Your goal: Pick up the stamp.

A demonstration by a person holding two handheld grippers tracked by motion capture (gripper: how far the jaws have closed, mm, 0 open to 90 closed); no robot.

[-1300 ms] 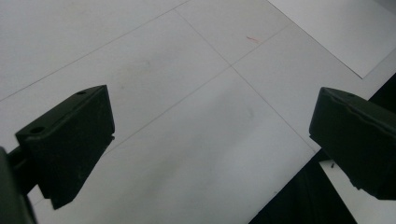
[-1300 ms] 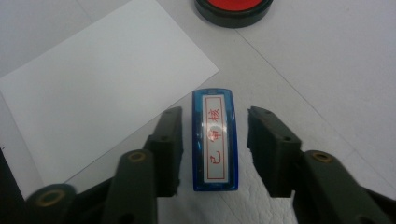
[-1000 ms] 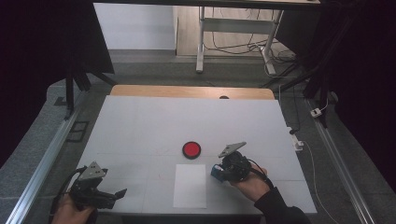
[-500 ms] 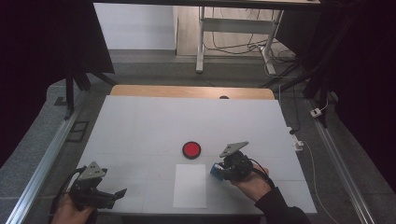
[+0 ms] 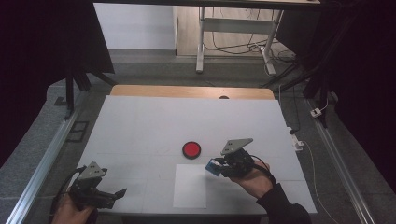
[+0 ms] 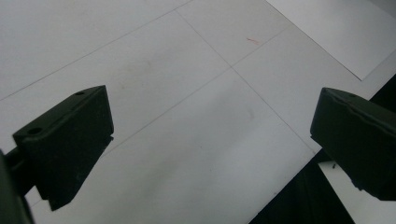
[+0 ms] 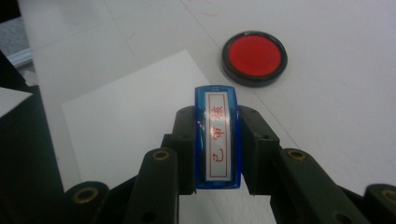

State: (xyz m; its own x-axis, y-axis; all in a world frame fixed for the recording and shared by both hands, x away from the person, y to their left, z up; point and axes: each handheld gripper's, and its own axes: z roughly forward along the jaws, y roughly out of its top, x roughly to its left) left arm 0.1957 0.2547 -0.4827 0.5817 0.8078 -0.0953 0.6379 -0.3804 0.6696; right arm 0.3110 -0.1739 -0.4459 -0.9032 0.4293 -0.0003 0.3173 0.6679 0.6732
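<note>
My right gripper (image 5: 216, 167) hovers just above the white table (image 5: 154, 126), right of the middle, and is shut on a blue stamp (image 5: 213, 166). The right gripper view looks at the stamp (image 7: 217, 135) end-on between the pads: a white label with red characters, framed in blue. A round red ink pad (image 5: 191, 150) in a black case lies just left of and beyond the stamp; it also shows as the ink pad (image 7: 254, 57). A white sheet of paper (image 5: 190, 185) lies below the stamp's left side. My left gripper (image 5: 115, 194) rests at the front left corner, open, with nothing between its jaws (image 6: 210, 135).
A wooden strip (image 5: 191, 91) runs along the table's far edge. Metal rails (image 5: 42, 170) flank both sides. A white plug and cable (image 5: 296, 140) lie at the right edge. The table's front edge is close behind the left gripper.
</note>
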